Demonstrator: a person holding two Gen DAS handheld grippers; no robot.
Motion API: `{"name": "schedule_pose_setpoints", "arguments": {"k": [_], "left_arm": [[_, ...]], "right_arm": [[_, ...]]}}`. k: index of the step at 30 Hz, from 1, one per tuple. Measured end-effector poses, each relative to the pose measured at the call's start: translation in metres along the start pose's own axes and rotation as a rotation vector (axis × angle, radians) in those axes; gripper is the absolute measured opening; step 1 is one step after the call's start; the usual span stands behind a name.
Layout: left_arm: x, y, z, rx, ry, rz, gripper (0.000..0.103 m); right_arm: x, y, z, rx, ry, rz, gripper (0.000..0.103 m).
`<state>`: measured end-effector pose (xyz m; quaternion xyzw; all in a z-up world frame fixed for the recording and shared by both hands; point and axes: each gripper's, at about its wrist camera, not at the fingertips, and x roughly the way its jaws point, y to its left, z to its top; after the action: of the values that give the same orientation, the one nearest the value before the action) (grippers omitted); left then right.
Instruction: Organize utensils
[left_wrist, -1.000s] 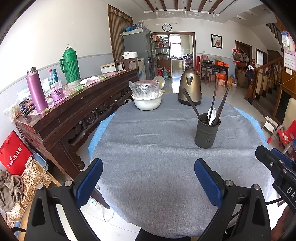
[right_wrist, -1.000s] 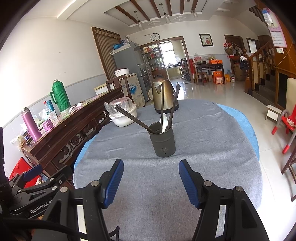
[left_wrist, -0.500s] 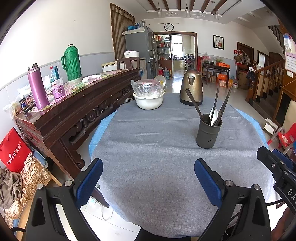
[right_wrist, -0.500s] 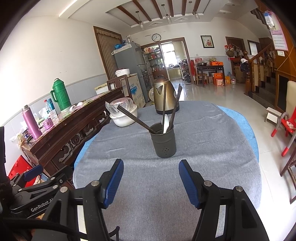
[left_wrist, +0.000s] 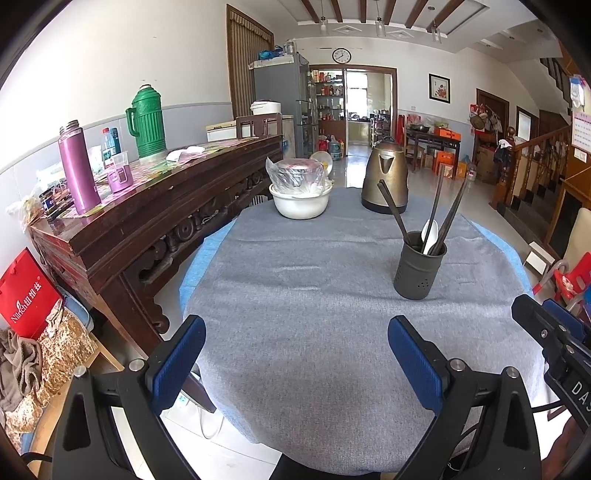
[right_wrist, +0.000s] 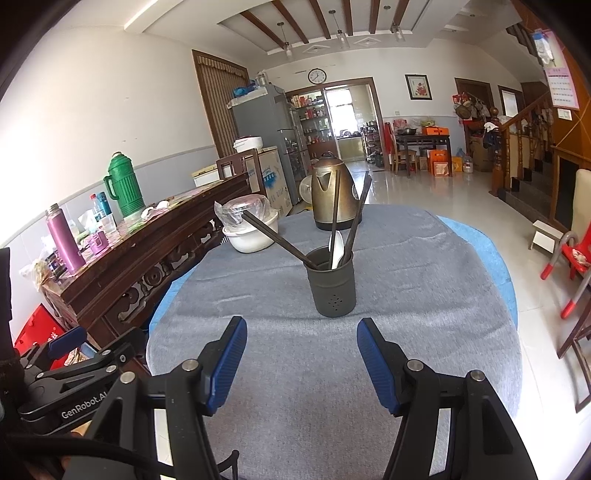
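Jaws of both grippers stay spread; utensil holder looks slightly farther.

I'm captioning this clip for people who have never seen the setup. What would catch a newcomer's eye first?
First the dark utensil holder standing alone mid-table on the grey tablecloth, with dark chopsticks and a white spoon sticking out. Behind it stand a bronze kettle and a plastic-covered white bowl. Both grippers, left and right, are open and empty near the table's front edge.
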<state>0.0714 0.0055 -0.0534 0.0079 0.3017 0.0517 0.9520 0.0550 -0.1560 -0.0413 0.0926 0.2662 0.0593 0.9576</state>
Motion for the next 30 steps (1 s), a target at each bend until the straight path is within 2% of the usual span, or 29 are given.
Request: {"name": "schedule_pose_setpoints", "arguments": {"k": [30], "left_arm": [[-0.001,0.023,-0.003,-0.050,-0.003,-0.011,0.099]], "right_arm": [[-0.002,0.021,0.001,-0.039,-0.014,-0.005,0.066]]}}
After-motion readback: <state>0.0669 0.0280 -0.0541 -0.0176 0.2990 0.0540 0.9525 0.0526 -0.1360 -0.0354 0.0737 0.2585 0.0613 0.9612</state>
